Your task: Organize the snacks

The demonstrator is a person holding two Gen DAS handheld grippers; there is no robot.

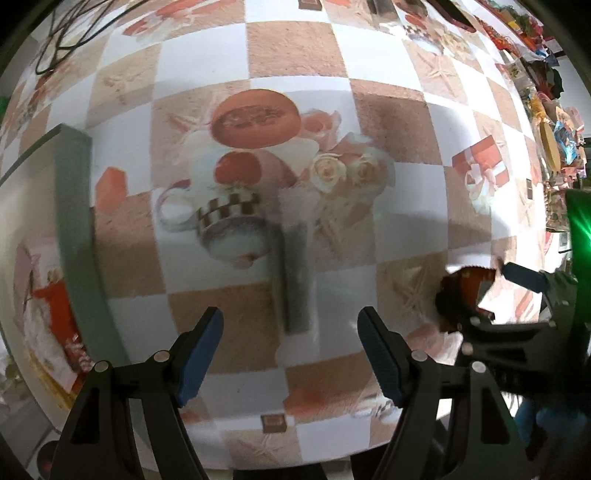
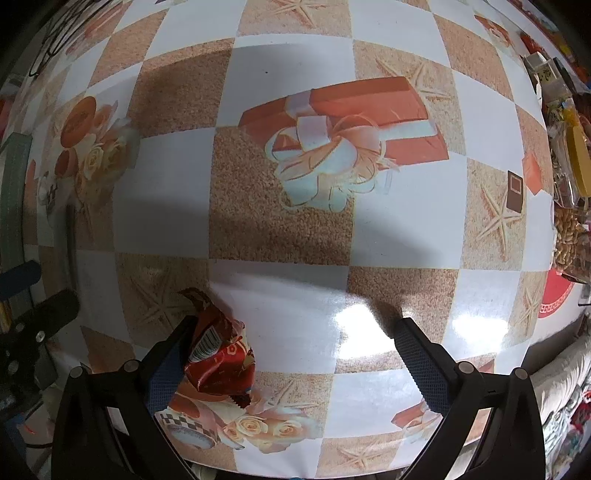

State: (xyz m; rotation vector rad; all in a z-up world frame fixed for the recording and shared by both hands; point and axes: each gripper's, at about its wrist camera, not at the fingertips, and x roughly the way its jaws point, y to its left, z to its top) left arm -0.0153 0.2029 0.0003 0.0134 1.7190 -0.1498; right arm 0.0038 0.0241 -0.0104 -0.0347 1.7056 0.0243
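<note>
A red and brown snack packet [image 2: 219, 354] with a barcode lies on the checkered tablecloth, against the inside of my right gripper's left finger. My right gripper [image 2: 291, 360] is open wide around it. The packet also shows in the left wrist view [image 1: 463, 295], at the right gripper's fingers. My left gripper [image 1: 290, 358] is open and empty, low over the tablecloth. A grey-green box [image 1: 75, 236] stands to its left, with a red and white packet [image 1: 48, 314] inside.
A pile of mixed snacks and packets [image 2: 569, 177] lies along the table's far right side; it also shows in the left wrist view [image 1: 554, 136]. Black cables [image 1: 62, 33] lie at the far left corner. The table's near edge [image 2: 295, 469] runs just below the grippers.
</note>
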